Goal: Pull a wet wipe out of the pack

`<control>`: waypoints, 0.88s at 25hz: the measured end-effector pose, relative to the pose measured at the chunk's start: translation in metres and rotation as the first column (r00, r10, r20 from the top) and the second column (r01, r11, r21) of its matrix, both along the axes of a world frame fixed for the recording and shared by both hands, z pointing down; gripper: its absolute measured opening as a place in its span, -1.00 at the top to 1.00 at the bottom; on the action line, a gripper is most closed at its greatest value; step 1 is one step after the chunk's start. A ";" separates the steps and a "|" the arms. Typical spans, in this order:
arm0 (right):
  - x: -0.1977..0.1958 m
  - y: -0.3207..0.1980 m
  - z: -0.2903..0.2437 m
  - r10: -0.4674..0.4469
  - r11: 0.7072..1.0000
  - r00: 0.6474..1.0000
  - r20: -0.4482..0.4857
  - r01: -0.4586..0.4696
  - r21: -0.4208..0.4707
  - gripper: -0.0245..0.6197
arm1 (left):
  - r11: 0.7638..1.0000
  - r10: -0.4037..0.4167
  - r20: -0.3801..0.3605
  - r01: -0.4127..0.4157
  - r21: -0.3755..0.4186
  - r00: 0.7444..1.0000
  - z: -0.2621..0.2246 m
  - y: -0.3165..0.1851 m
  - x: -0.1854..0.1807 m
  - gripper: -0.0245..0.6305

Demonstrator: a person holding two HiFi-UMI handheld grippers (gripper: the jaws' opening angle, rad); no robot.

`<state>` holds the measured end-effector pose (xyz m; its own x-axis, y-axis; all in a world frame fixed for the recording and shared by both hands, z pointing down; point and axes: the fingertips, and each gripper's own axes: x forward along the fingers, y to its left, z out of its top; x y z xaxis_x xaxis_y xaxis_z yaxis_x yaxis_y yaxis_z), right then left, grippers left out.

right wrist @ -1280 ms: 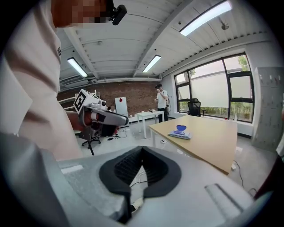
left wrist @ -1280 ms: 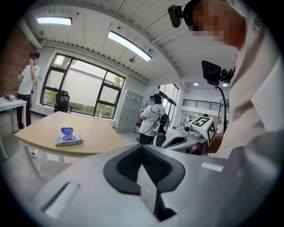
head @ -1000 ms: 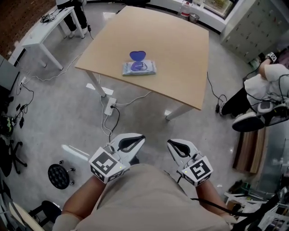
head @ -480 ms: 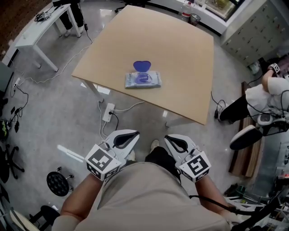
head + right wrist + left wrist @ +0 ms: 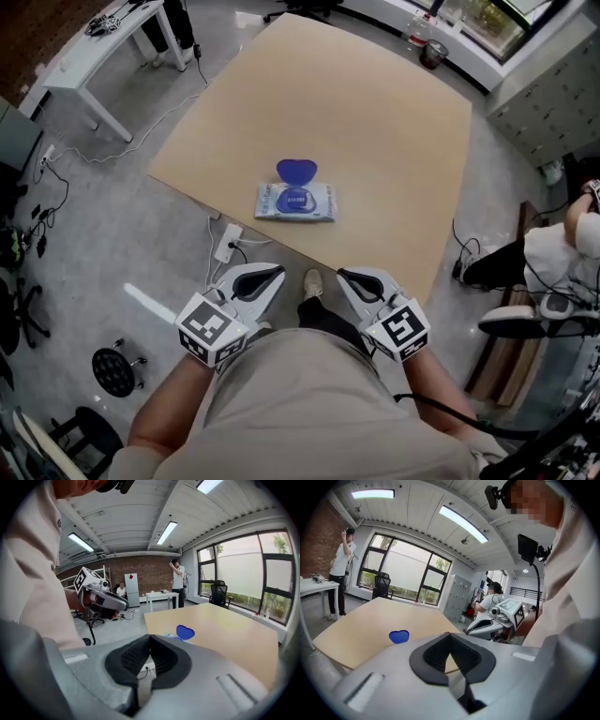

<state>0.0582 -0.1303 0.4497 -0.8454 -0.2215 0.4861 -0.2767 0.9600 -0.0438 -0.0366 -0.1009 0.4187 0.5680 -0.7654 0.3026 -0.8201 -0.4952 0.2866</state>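
No print can be read anywhere: the label on the wet wipe pack (image 5: 294, 202) is a blue oval patch with lettering too small to make out, and the only other markings are the black-and-white square patterns on the cubes of the two tools. The pack is a flat, pale blue-and-white rectangular pouch, and its blue heart-shaped lid (image 5: 296, 171) is flipped open and stands up on the pack's far side. It lies on the counter (image 5: 384, 112) near the counter's near edge, well inside the rim, with nothing else beside it. The left hand-held gripper (image 5: 267, 275) and the right hand-held gripper (image 5: 352, 276) are both off the counter, just short of its near edge and close to the person's body, apart from each other and well apart from the pack. Each is clenched with its dark pads meeting and nothing between them. The counter is a plain light-wood top on white legs, standing on a grey concrete floor. A white power strip (image 5: 228, 246) with cables lies on the floor under the counter's near edge. A white desk (image 5: 84, 66) stands beyond the counter's left corner, and grey lockers (image 5: 553, 103) stand past its right side. A seated person (image 5: 562, 253) is off the counter's right edge. The gripper views show large windows beyond the counter, a brick wall and ceiling strip lights.
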 end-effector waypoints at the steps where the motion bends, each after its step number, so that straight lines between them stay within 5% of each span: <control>1: 0.000 -0.017 0.004 -0.018 1.000 1.000 -0.001 0.018 -0.004 0.92 | 1.000 -0.014 0.006 0.014 -0.009 1.000 0.004 -0.015 0.001 0.93; 13: -0.035 -0.140 0.056 -0.193 0.979 0.980 -0.040 0.190 -0.068 0.91 | 0.972 -0.159 0.063 0.167 -0.163 0.985 0.061 -0.130 -0.037 0.93; 22: -0.073 -0.173 0.112 -0.129 0.988 0.983 -0.132 0.116 -0.103 0.71 | 0.967 -0.033 0.122 0.063 -0.247 0.992 0.112 -0.152 -0.076 0.93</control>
<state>-0.0148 -0.3034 0.5620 -0.7866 -0.0680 0.6137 -0.1670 0.9803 -0.1053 -0.1130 -0.2530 0.5303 0.4819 -0.6829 0.5490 -0.8762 -0.3792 0.2975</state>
